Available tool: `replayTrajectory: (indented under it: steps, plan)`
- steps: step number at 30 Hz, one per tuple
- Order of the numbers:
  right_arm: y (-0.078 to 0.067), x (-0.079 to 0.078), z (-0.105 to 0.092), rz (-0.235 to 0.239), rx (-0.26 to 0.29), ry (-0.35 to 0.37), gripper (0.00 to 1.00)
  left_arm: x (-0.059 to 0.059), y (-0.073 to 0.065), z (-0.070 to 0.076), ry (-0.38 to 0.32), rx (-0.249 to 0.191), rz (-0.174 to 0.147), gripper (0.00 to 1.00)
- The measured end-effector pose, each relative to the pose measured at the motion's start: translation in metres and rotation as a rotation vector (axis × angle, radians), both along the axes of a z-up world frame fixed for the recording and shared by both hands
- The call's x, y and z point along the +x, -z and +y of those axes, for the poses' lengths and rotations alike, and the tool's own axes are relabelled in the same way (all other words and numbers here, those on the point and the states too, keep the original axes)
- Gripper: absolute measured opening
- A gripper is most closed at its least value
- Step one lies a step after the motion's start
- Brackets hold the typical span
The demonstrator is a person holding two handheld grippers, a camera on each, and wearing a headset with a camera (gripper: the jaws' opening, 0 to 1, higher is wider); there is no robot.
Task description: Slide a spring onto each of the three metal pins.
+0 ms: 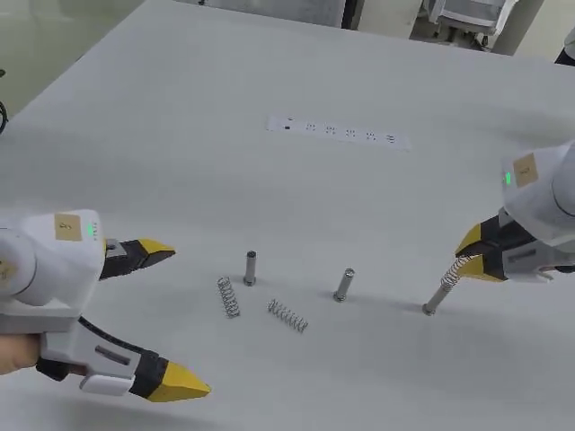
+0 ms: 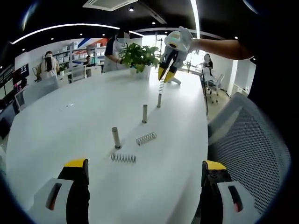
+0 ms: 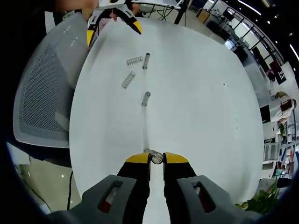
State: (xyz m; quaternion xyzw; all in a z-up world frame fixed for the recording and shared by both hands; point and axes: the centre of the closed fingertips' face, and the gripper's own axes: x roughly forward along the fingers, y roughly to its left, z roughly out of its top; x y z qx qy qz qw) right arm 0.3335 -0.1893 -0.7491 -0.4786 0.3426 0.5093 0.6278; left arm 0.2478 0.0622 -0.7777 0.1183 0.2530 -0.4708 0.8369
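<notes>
Right gripper (image 1: 474, 256): clenched on spring (image 1: 456, 268), at right pin's (image 1: 437, 300) top.
Left gripper (image 1: 186, 321): jaws wide apart, empty.
Loose springs (image 1: 228, 296) (image 1: 287, 315): one beside left pin (image 1: 251, 268), one between it and middle pin (image 1: 344, 284).
Strip (image 1: 337, 132): well behind the pins.

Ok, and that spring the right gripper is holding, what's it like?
The spring is a thin, shiny silver wire coil. The right gripper pinches its upper end between yellow tips. It slants down, and its lower end meets the top of the rightmost metal pin on the white table.
</notes>
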Motion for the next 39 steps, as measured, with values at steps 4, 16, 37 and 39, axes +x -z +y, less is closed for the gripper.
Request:
replayTrajectory:
  steps: [4, 16, 37, 39]
  plan:
    - [0.001, 0.000, -0.001, 0.004, -0.002, 0.001, 0.07, 0.000, 0.002, 0.001, -0.001, 0.008, 0.005, 0.98]
    - [0.007, 0.003, -0.004, 0.007, -0.011, -0.003, 0.08, 0.002, -0.002, 0.002, -0.011, -0.001, -0.003, 0.98]
    - [0.018, 0.003, -0.003, 0.023, -0.005, 0.008, 0.08, -0.001, 0.002, 0.005, -0.015, 0.002, 0.005, 0.98]
    - [0.021, 0.004, -0.004, 0.025, -0.009, 0.008, 0.08, -0.002, 0.002, 0.005, -0.014, 0.005, 0.007, 0.98]
